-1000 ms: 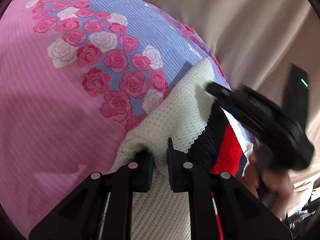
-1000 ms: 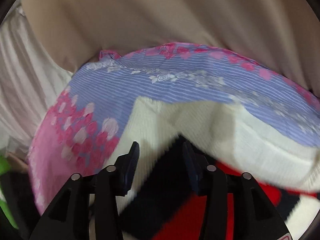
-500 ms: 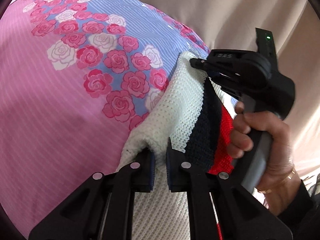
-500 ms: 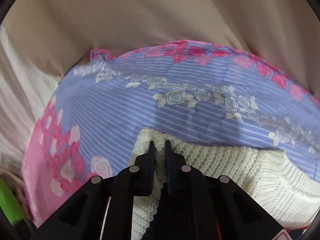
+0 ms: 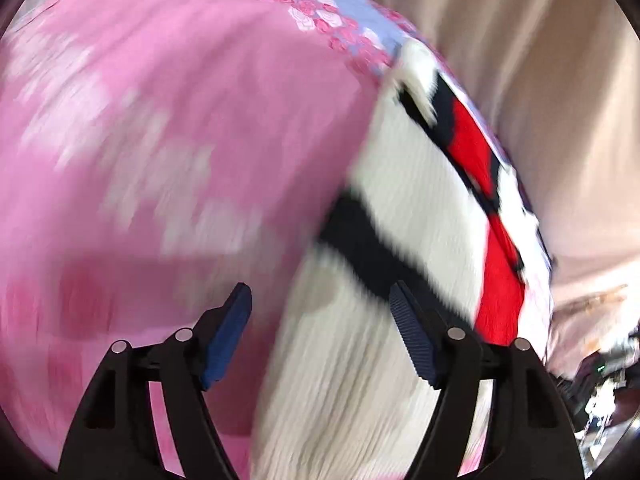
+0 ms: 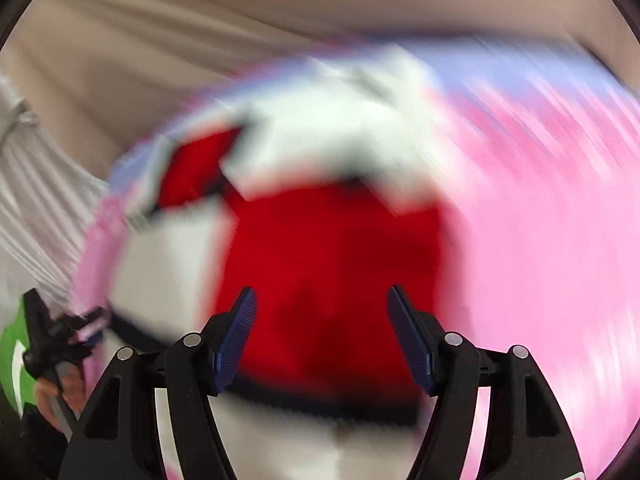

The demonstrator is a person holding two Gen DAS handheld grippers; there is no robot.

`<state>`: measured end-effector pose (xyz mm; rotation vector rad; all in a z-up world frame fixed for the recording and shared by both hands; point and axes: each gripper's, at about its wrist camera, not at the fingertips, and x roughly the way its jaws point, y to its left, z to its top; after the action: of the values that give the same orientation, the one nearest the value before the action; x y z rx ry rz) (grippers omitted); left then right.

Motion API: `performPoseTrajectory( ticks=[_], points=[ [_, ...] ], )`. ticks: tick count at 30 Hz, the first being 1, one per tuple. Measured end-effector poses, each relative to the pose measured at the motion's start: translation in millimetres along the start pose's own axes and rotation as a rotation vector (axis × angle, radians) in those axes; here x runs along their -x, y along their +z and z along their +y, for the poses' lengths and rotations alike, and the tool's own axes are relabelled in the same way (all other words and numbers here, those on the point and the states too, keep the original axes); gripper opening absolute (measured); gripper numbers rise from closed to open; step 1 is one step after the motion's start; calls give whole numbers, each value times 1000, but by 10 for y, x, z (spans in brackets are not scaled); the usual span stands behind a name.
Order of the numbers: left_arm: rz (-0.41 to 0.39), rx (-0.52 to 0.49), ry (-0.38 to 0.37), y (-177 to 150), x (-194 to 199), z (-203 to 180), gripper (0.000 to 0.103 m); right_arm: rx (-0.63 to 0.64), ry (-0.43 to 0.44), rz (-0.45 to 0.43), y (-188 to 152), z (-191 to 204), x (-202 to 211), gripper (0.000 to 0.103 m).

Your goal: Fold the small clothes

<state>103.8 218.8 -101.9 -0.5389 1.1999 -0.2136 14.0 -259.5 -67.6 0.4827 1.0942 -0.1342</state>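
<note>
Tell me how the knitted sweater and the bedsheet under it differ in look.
The sweater is white ribbed knit with bold red and black blocks; the bedsheet is thin cloth, mostly pink, with a lilac band and roses along one edge. The sweater covers a small patch, while the bedsheet spreads far beyond it. Both lie flat and are blurred.

A pink and lilac rose-print sheet [image 5: 168, 128] lies before beige curtain folds [image 5: 540, 60].
</note>
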Motion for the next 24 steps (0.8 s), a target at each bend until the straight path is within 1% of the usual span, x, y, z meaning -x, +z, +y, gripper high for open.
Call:
performPoseTrajectory(
  ticks=[1,3,4,5,6,7,8,9,10,11,12,13,14,15,16,17,19,20,21,22,24],
  points=[
    [11,0,17,-142,48,2,73,-50,-24,51,-355,-227,130,67],
    [35,33,3,-375,99,13,78,-90,-15,106,-794,-395,251,67],
    [42,56,-6,-436,86,10,83,-105,-4,129,-1029,-421,269,67],
    [43,70,-11,-523,93,-11,86,-113,17,149,-1144,-425,238,67],
    [46,69,-7,-551,93,-42,87,-119,45,169,-1260,-394,187,67],
    [52,69,-9,-569,83,-66,87,-121,64,175,-1339,-349,136,71],
    [55,75,-16,-570,70,-95,87,-95,59,111,-1386,-249,155,71],
    [53,94,-20,-568,67,-80,87,-88,104,106,-1391,-206,114,72],
    [51,110,-23,-560,57,-81,85,-92,120,102,-1377,-145,72,73],
    [53,121,-24,-531,33,-87,72,-92,121,75,-1349,-99,66,72],
    [59,123,-21,-546,44,-73,59,-94,153,75,-1307,-61,23,63],
    [77,126,-47,-533,25,-72,23,-96,150,69,-1288,-33,7,32],
    [98,138,-71,-499,8,-63,7,-102,139,73,-1221,-30,-25,12],
    [99,158,-77,-470,46,-64,7,-119,144,91,-1169,-57,-49,8],
    [85,162,-81,-452,119,-78,6,-146,161,79,-1142,-98,-15,7],
    [75,156,-84,-460,192,-92,6,-168,180,42,-1085,-143,89,7],
    [62,113,-69,-499,427,-146,6,-168,179,-16,-995,-200,344,6],
    [68,96,-69,-553,517,-144,6,-164,183,-42,-971,-252,542,6],
    [81,86,-67,-609,573,-140,6,-152,183,-58,-982,-286,655,6],
    [106,79,-64,-704,623,-124,6,-129,161,-54,-1023,-334,800,6],
    [180,62,-49,-986,696,-57,6,-99,135,-10,-1184,-438,926,6]
  ],
)
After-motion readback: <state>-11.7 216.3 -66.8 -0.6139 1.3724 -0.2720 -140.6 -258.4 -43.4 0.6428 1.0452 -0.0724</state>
